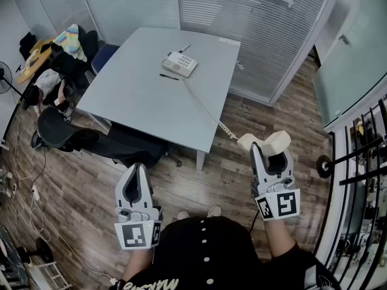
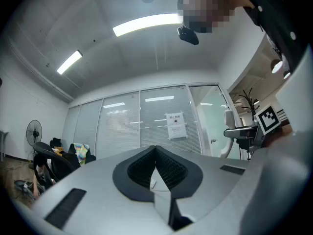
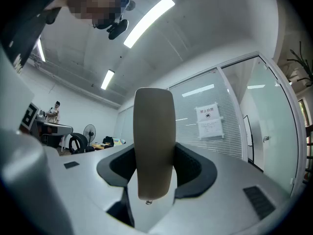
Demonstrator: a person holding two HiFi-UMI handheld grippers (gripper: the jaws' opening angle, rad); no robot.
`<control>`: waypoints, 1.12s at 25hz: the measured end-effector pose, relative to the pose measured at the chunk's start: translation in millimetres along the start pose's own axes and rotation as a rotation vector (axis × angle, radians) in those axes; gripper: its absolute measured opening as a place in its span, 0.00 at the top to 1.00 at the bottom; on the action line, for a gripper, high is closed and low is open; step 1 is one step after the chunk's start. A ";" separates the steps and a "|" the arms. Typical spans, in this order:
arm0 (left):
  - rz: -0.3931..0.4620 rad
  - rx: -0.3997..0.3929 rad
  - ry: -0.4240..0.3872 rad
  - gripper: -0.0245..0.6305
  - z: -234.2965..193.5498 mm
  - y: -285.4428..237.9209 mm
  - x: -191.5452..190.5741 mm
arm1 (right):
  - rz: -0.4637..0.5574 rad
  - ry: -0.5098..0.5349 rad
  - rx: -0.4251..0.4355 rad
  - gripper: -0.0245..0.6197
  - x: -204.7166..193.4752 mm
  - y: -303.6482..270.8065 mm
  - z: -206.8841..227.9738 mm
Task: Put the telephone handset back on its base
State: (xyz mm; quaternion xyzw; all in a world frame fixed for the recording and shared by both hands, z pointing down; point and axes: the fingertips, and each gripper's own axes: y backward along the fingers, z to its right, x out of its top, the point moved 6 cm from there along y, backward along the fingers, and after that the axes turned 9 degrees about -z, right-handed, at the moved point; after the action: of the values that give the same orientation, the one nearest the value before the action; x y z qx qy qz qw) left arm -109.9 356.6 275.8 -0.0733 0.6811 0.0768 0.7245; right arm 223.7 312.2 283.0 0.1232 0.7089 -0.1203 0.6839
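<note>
While left gripper [image 1: 138,167] jaws touch, the right gripper [image 1: 270,150] jaws pinch the handset [image 1: 266,141].

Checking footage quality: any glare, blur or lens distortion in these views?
Head view: evenly lit, fisheye bending straight lines around the pale grey square table. Left gripper view: the long ceiling strip light blows out white. Right gripper view: the beige plastic telephone handset looms large.

Left gripper [image 1: 138,169] closed — right gripper [image 1: 270,154] clamped
</note>
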 end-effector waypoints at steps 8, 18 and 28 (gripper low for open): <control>-0.001 0.002 -0.005 0.94 5.1 4.7 1.9 | 0.016 -0.011 0.008 0.60 2.4 4.8 0.3; -0.020 0.034 -0.017 0.94 22.1 3.6 3.2 | 0.027 -0.005 0.041 0.60 1.3 9.2 13.2; -0.034 0.068 -0.015 0.94 57.4 8.3 -7.3 | 0.017 -0.023 0.093 0.60 -14.0 8.9 40.3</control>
State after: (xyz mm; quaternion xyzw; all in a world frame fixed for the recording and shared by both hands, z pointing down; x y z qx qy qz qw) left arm -56.1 376.7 286.6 -0.0595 0.6764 0.0417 0.7329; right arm 265.0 306.8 295.5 0.1596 0.6937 -0.1487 0.6865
